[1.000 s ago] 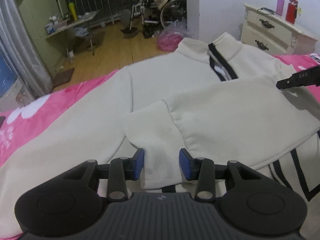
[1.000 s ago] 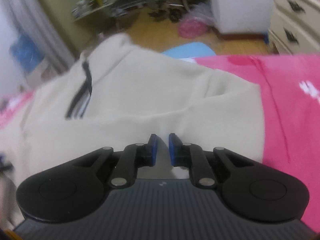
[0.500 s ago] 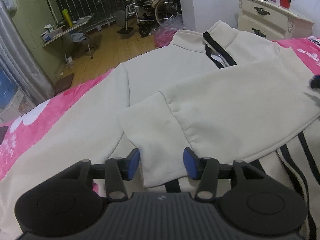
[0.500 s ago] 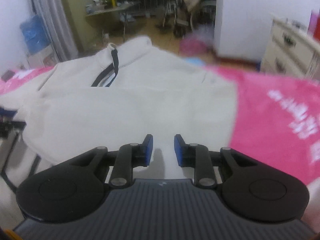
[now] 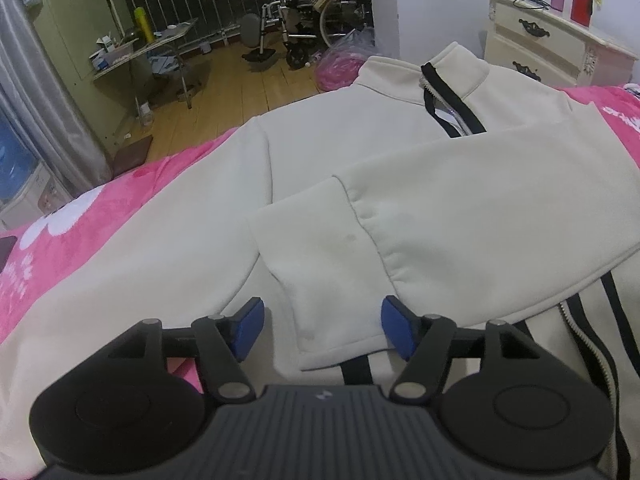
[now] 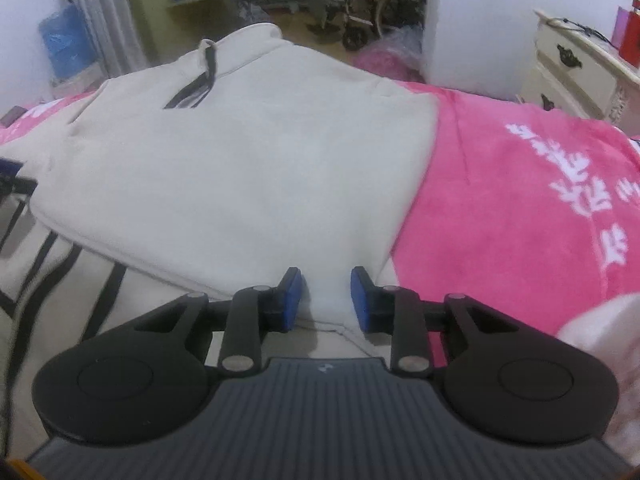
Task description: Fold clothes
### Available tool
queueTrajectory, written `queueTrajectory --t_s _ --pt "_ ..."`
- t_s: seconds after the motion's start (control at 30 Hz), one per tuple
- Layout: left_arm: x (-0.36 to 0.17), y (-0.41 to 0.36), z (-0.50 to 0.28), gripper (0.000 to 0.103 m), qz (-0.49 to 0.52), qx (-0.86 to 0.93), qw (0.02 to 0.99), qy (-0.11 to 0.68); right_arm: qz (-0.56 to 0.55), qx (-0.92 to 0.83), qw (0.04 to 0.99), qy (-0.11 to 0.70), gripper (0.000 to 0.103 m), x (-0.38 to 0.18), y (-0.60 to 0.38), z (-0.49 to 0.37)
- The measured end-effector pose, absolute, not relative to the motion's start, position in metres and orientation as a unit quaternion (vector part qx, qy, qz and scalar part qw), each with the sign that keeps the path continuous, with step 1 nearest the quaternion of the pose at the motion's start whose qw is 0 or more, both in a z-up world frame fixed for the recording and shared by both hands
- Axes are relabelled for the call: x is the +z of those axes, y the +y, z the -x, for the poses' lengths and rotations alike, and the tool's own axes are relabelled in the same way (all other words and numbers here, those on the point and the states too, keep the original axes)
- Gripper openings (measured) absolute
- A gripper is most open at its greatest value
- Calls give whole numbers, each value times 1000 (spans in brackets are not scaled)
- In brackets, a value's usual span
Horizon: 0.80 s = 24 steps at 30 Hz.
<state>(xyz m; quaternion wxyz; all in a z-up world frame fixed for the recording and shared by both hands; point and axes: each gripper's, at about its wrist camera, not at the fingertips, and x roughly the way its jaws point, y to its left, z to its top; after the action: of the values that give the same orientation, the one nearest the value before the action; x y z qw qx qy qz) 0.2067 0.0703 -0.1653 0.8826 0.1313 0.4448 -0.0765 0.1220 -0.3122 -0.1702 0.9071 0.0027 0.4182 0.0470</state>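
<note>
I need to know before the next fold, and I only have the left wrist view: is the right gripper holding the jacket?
Observer: No. The right gripper has just been opening its jaws. The jacket lies between them, apparently unpinched.
Operator: Where on the jacket?
Observer: At its near right corner, where the folded edge meets the pink blanket.
Operator: Anything close by on that side?
Observer: A pale blurred shape at the lower right edge. I cannot tell what it is.

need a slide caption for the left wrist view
Left gripper, jaws just opening, releases the cuff of a cream jacket sleeve folded across its front on a pink blanket.
</note>
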Motion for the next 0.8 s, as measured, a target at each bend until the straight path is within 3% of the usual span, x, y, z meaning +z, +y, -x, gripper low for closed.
queueTrajectory --t_s 0.23,0.3,0.5,0.67,0.8 --pt "-165 74 -208 73 -123 -75 882 448 25 43 902 429 22 -180 -324 -120" --pt "-165 74 -209 74 -124 -77 881 449 -3 38 907 421 10 -170 -333 -123" --pt "-165 73 -209 76 -132 -78 881 449 -4 34 932 360 10 -139 -338 -169" --pt "-166 77 -210 79 -125 -79 881 449 -57 29 913 402 8 -196 -363 -204" --pt "-167 81 -212 81 -119 -82 881 451 -142 -5 904 403 13 -166 -383 -174"
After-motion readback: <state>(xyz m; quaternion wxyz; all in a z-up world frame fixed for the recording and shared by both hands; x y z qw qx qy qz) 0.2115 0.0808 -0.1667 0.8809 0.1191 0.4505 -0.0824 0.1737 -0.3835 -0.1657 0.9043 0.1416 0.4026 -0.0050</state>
